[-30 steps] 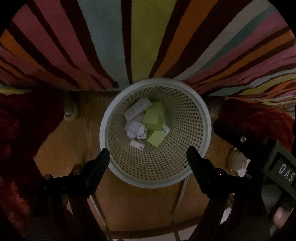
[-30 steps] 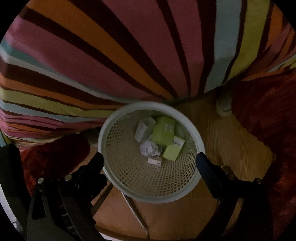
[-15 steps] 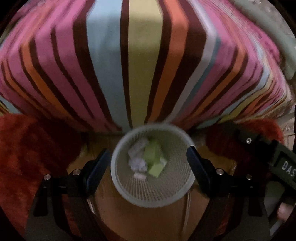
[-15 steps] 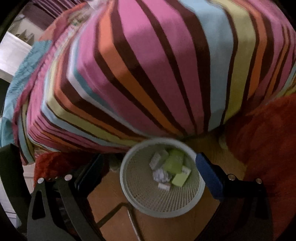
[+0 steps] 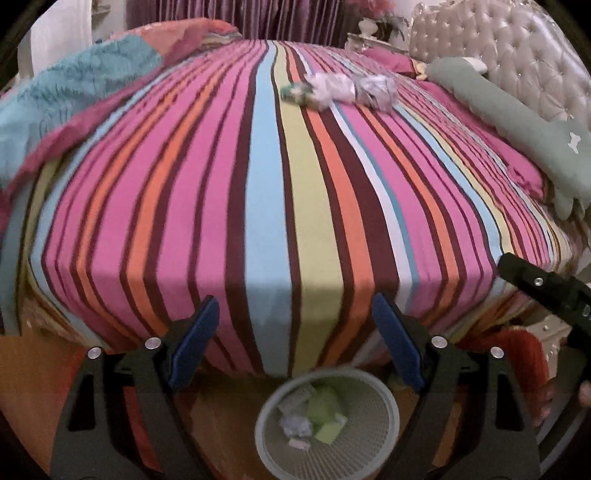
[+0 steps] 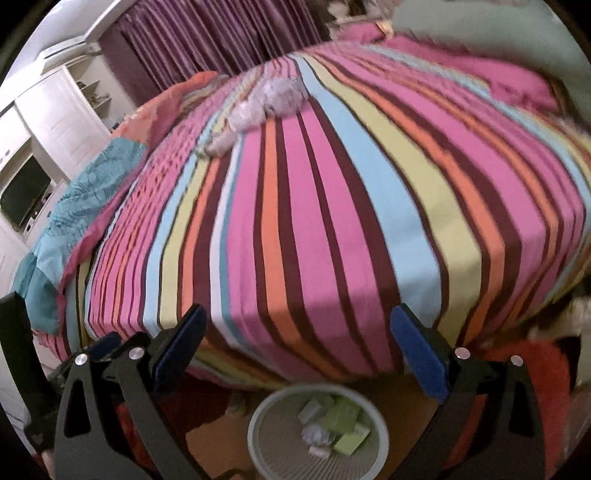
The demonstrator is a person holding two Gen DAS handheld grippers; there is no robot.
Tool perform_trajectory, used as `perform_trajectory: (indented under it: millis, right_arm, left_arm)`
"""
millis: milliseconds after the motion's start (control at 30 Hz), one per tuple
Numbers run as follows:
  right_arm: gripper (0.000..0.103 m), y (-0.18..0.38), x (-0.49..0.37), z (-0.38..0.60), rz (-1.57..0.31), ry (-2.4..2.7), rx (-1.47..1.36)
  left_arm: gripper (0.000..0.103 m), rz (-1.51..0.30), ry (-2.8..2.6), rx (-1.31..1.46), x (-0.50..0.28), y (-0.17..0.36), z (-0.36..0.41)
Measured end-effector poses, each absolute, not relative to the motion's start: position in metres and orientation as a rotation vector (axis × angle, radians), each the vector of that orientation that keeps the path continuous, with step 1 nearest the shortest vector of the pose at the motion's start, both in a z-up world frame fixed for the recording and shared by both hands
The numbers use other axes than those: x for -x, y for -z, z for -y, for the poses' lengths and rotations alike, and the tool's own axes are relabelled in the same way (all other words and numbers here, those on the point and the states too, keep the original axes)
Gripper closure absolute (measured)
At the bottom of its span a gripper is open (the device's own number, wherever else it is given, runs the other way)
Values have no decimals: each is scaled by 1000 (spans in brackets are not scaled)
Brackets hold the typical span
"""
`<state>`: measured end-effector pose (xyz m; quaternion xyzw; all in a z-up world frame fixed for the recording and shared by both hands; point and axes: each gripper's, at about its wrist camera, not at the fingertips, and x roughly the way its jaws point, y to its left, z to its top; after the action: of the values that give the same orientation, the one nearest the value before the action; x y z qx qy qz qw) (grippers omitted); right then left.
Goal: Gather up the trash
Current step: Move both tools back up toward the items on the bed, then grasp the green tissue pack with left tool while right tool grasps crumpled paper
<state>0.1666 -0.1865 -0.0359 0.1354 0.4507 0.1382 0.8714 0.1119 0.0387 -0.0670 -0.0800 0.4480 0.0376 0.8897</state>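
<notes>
Both of my grippers have lifted and tilted up from the mesh wastebasket [image 5: 328, 421], which a second ago filled each view and now sits low between the fingers, at the foot of the striped bedsheet [image 5: 280, 206]. Left gripper [image 5: 295, 343] and right gripper [image 6: 299, 347] both stand released with nothing between the blue pads, the left one's gap unchanged over that second. Inside the basket lie green cartons and balls of paper already dropped; the trash still to fetch is a row of crumpled white paper wads [image 5: 347, 88] with a small green wrapper [image 5: 293, 91] at its left end, far across the bed near the tufted headboard [image 5: 517, 55]. That row lies straight ahead and a little right of my left jaws, its long axis running across the stripes, well apart from both grippers. My guess is that neither hand is clearly nearer; both must reach over the whole mattress. Left-wrist view shows the wads fairly crisply and catches the right gripper's black body at its right edge; right-wrist view blurs them into a pale smear [image 6: 266, 103] up left, but shows the white cabinets [image 6: 62, 122] and purple curtain [image 6: 207, 33]
</notes>
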Motion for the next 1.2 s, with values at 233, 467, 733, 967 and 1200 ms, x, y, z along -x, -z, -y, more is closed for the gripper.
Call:
perform_trajectory:
  millis: [233, 467, 733, 967, 1200]
  right_arm:
    - [8, 11, -194, 186, -877, -293, -263]
    - [8, 1, -220, 188, -854, -284, -250]
    - [8, -7, -252, 180, -839, -293, -223]
    - [8, -9, -282, 168, -825, -306, -200]
    - [8, -15, -321, 156, -810, -322, -137]
  left_arm:
    - [20, -901, -76, 201, -146, 49, -52]
    - [20, -862, -68, 177, -178, 36, -56]
    - [13, -858, -59, 195, -213, 33, -64]
    - [13, -863, -35, 177, -247, 37, -61]
    - [13, -873, -20, 151, -288, 42, -60]
